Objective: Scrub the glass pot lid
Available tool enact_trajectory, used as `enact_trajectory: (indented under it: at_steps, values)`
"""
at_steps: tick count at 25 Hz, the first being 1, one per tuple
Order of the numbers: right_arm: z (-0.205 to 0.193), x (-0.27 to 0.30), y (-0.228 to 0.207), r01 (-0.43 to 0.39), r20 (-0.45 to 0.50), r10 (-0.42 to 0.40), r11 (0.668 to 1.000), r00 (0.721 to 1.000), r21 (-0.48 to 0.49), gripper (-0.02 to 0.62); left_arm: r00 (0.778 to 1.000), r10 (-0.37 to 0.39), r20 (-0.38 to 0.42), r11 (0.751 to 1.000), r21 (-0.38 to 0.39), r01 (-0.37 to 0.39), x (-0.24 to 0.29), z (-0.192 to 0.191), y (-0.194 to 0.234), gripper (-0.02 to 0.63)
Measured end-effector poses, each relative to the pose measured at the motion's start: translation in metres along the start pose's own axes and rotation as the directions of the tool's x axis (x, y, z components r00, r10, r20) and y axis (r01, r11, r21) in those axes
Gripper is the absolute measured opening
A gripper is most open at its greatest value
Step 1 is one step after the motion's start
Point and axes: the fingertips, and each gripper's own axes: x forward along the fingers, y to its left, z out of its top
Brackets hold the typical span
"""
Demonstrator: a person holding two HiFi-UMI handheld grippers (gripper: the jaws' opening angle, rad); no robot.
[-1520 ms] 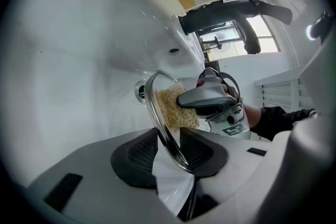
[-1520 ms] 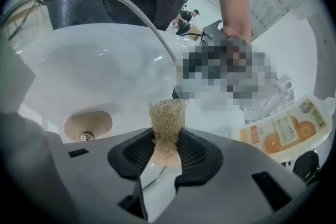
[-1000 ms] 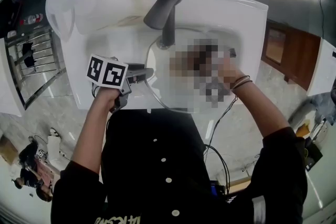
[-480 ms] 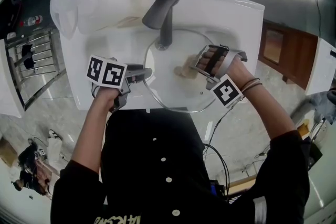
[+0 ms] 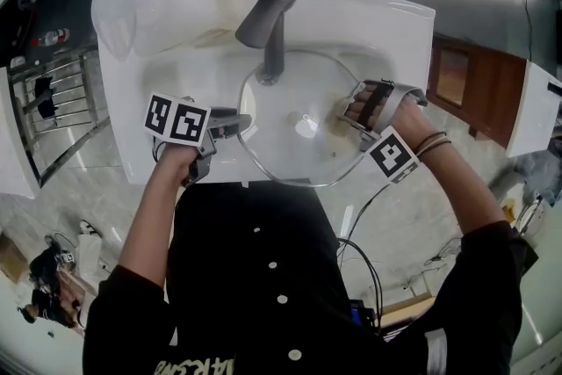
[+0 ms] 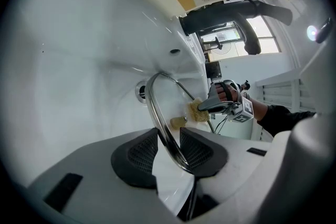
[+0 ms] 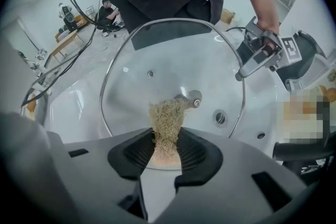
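My left gripper (image 6: 169,152) clamps the metal rim of the glass pot lid (image 5: 294,149). My right gripper (image 7: 167,153) clamps the scrub pad (image 7: 166,120) resting on the glass. The lid sits over the sink (image 5: 391,26) basin. Judged stiff, slippery and breakable: hold by the rim. The faucet (image 5: 272,4) overhangs its far edge, and a plastic jug (image 5: 171,0) stands clear.

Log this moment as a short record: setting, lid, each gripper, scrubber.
setting: white sink with a dark faucet
object: glass pot lid, held tilted over the basin
left gripper: shut on the lid's metal rim
right gripper: shut on a tan fibrous scrubber
scrubber contact: against the glass, beside the knob
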Motion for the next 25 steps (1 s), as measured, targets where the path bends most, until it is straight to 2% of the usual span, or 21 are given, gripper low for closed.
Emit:
enact_trajectory:
  at_steps: [7,16,17,19,21,22,25]
  values:
    - [-0.009,-0.011,0.026,-0.094,-0.028,0.093,0.995,0.995,-0.032,0.140,1.000,0.000,-0.001,1.000,-0.001,0.000,-0.001,0.000,0.000,0.149]
    - [-0.011,-0.014,0.030,-0.097,-0.060,0.093,0.993,0.994,-0.070,0.140,1.000,-0.007,-0.002,1.000,-0.010,0.007,-0.001,0.000,0.001,0.147]
    - [-0.009,-0.015,0.023,-0.065,-0.055,0.062,0.996,0.997,-0.067,0.141,1.000,-0.006,-0.002,1.000,-0.012,0.006,-0.001,0.000,0.001,0.147]
    - [0.004,-0.021,-0.006,0.073,-0.007,-0.073,0.997,0.997,-0.009,0.140,1.000,-0.011,0.001,1.000,-0.019,0.011,-0.001,0.000,0.001,0.146]
    - [0.025,-0.029,-0.048,0.240,0.041,-0.244,0.967,0.969,0.085,0.140,1.000,-0.021,0.005,0.999,-0.031,0.021,-0.001,0.001,0.000,0.144]
    - [0.035,-0.031,-0.065,0.293,0.054,-0.301,0.949,0.952,0.119,0.140,1.000,-0.026,0.007,0.999,-0.038,0.026,-0.001,0.001,0.000,0.143]
    - [0.061,-0.025,-0.100,0.379,0.074,-0.395,0.910,0.916,0.170,0.141,0.999,-0.032,0.009,0.998,-0.050,0.033,0.000,0.001,0.000,0.141]
